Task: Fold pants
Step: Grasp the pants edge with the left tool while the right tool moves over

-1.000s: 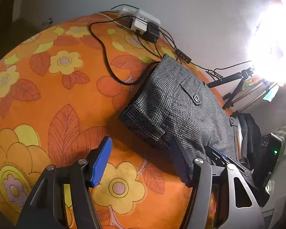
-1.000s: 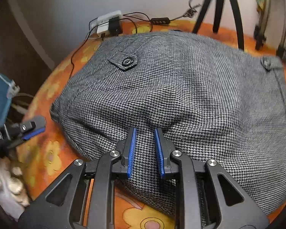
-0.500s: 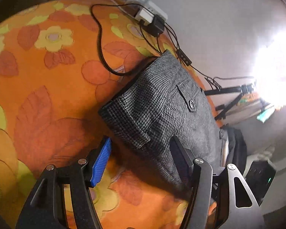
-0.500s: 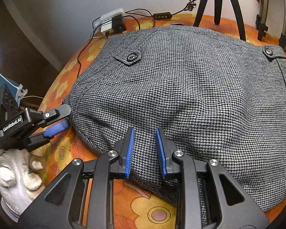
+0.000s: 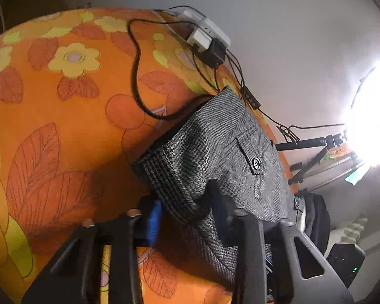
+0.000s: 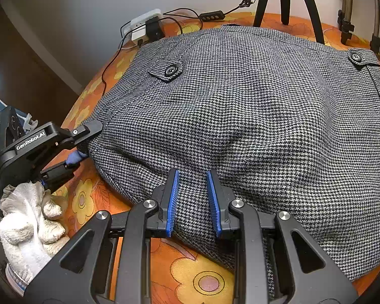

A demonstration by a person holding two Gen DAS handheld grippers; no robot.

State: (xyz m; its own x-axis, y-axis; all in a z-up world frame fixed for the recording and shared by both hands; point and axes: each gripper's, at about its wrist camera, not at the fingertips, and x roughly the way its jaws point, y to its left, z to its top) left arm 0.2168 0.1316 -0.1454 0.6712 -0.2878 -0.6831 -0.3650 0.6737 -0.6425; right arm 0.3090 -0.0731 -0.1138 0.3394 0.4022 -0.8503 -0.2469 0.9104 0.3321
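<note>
Left fingers [image 5: 159, 217] apart astride the pants' [image 6: 240, 126] folded corner, right fingers [image 6: 170, 202] apart around its near edge.

One pair of grey houndstooth pants [image 6: 253, 126] lies on the orange flowered worktop [image 6: 190, 273]. Two buttons show on it: one on a pocket flap [image 6: 170, 70] and one on a tab [image 6: 354, 56] at the far right edge. There are two tongs, the left tongs [image 6: 84, 140] and the right tongs [image 6: 193, 200]. One gloved hand [image 6: 30, 217] shows. At the far edge lie one white power strip [image 6: 143, 24] and one black tripod [image 6: 283, 5].
</note>
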